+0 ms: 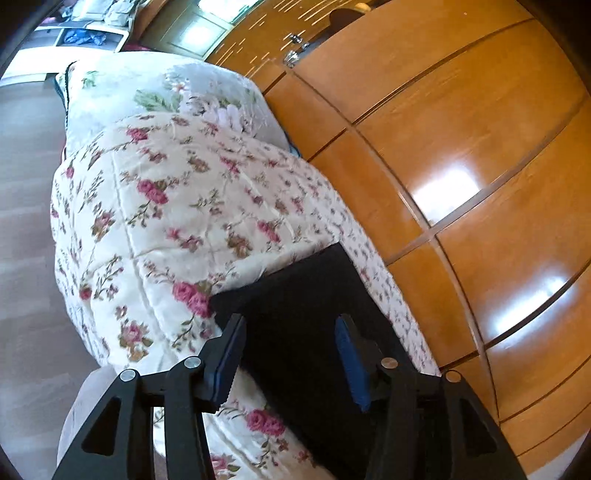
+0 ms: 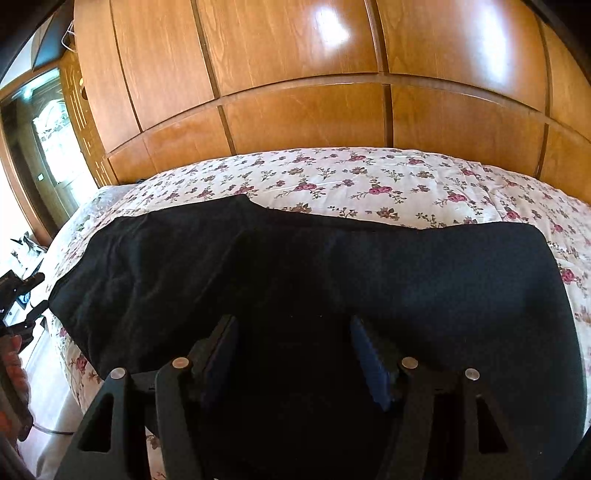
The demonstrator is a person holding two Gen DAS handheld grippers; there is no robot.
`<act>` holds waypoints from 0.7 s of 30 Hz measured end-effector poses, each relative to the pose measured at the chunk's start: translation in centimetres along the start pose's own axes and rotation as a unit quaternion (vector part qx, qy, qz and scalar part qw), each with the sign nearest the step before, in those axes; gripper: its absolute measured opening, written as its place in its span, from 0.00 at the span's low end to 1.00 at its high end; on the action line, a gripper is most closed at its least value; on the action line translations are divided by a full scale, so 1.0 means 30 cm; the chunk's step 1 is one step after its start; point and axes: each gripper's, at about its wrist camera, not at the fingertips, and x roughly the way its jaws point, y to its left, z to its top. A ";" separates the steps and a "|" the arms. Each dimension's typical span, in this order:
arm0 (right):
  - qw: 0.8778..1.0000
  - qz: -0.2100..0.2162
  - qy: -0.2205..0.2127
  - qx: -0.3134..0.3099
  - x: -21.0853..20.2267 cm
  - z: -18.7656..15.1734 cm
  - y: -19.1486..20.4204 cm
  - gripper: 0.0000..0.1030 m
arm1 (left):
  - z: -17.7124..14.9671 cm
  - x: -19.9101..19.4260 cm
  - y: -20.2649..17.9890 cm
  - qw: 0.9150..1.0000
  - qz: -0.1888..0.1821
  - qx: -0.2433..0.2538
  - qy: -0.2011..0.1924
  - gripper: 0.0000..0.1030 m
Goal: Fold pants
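A floral quilt (image 2: 369,184), white with pink roses, is covering the bed from edge to edge. At the bed's far end in the left wrist view, a pillow (image 1: 159,92) with paler flowers is lying against the quilt. A glossy wooden panelled wall (image 2: 295,74) is running along the bed's long side and catching bright window glare. A white shelf (image 1: 92,35) holding blue items is sitting in the far corner of the room.

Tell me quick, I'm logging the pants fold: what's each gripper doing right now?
Left gripper: open, holding nothing, above the black pants.
Right gripper: open, holding nothing, over the pants.
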 end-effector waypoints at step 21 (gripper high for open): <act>1.000 0.002 -0.004 0.010 0.001 -0.002 -0.002 0.63 | -0.022 0.082 0.025 0.999 -0.018 -0.025 0.045 0.56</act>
